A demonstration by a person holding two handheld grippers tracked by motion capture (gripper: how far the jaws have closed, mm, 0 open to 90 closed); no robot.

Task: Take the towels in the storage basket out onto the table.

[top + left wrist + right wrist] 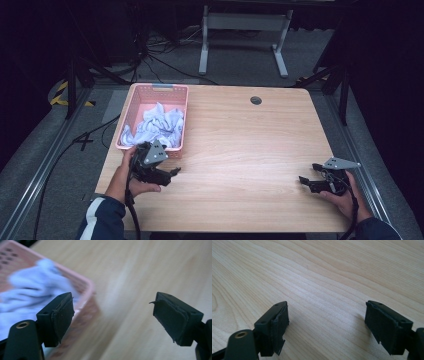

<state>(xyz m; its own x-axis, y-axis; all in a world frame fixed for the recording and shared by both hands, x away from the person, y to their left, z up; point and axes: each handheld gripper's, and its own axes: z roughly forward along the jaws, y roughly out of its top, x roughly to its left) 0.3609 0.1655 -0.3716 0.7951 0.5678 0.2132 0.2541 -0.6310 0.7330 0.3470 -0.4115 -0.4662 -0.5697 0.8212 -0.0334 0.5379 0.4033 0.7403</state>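
Beside the near corner of the pink basket [134,95], left gripper [172,172] wide open, empty; white cloths [157,125] heaped inside; right gripper [306,182] likewise open and empty over bare table [240,140]; best to clear the rim, then pinch one cloth's raised fold.

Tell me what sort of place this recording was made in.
Probably a lab or studio set up for recording, not a home. A bare wooden table stands on grey carpet between floor rails, cables trail behind it, and the surroundings are blacked out. A pink basket of white cloth looks like a staged prop.
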